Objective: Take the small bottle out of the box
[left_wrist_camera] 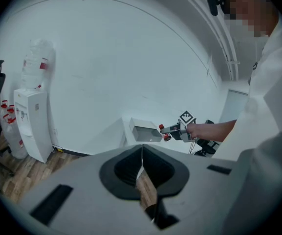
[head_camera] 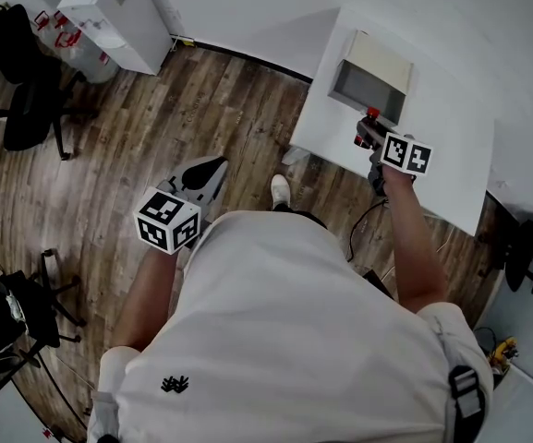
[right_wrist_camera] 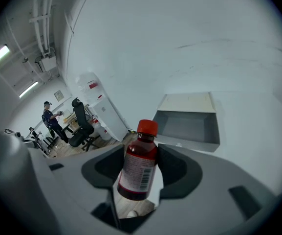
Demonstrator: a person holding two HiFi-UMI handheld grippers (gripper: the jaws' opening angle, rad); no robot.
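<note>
Right gripper (right_wrist_camera: 138,170) clamped, arm outstretched, left gripper (left_wrist_camera: 141,165) closed

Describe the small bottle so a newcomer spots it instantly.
On the white table stands an open pale box; the right gripper hangs just in front of it. Between its jaws is the small bottle: dark red liquid, red cap, white barcoded label, the only colour against the pale box and grey jaws.

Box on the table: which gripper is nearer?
Right. The right gripper, holding the small bottle, is just before the box; the left gripper hangs far off over the floor.
</note>
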